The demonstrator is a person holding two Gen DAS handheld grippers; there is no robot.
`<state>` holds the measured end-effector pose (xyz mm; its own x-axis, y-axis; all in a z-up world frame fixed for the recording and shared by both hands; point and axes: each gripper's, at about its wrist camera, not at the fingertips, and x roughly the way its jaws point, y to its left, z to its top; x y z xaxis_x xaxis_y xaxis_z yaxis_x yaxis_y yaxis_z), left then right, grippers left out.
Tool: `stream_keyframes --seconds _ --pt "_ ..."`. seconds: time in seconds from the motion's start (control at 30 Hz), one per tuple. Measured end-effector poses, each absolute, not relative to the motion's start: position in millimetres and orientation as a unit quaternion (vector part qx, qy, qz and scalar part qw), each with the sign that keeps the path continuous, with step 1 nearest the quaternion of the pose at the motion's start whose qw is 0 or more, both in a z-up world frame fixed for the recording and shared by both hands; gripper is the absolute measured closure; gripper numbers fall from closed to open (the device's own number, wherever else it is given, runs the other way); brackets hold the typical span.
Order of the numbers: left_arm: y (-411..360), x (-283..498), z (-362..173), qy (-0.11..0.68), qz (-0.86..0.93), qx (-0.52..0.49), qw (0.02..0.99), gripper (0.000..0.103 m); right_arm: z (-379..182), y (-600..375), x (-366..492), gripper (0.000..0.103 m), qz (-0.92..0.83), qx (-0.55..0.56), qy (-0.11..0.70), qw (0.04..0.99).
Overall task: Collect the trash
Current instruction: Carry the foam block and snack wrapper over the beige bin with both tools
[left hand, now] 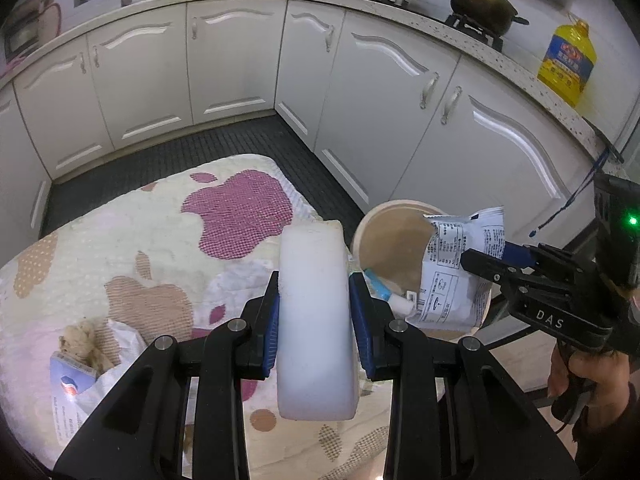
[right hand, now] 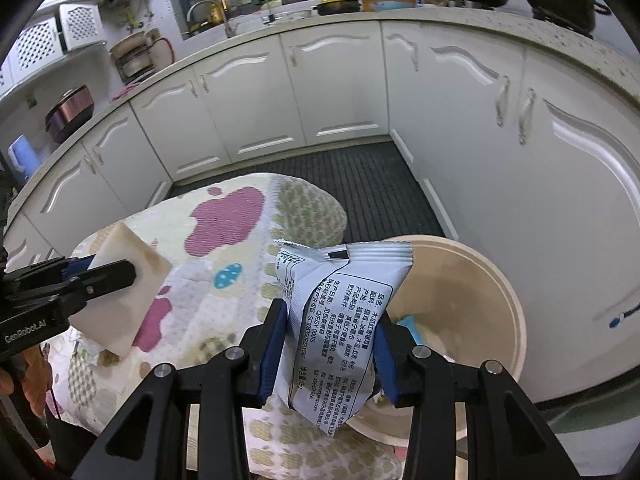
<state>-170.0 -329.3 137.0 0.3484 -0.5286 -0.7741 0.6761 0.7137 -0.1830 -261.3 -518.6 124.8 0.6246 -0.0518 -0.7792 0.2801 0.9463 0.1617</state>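
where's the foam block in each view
Left wrist: the foam block stands at centre, clamped between the left gripper's blue pads.
Right wrist: the same block is at the left edge, held out over the patterned cloth.
Shared landmark: the beige bin, right of centre in both views, with the snack packet over its rim.

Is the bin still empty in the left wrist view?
No: the tan bin already holds a small blue-and-white item at its bottom, beside the packet held by the right claw.
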Motion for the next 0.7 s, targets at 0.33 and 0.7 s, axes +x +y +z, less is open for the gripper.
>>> stream_keyframes --seconds 0.33,0.7 --pt "-347 -179 134 0.439 -0.382 0.093 0.808 0.074 115 -543 -282 0.063 -0.12 0.153 0.426 0.884" --pt "-390 -196 125 0.447 -0.41 0.11 0.787 0.074 96 -566 -301 0.063 -0.156 0.158 0.437 0.872"
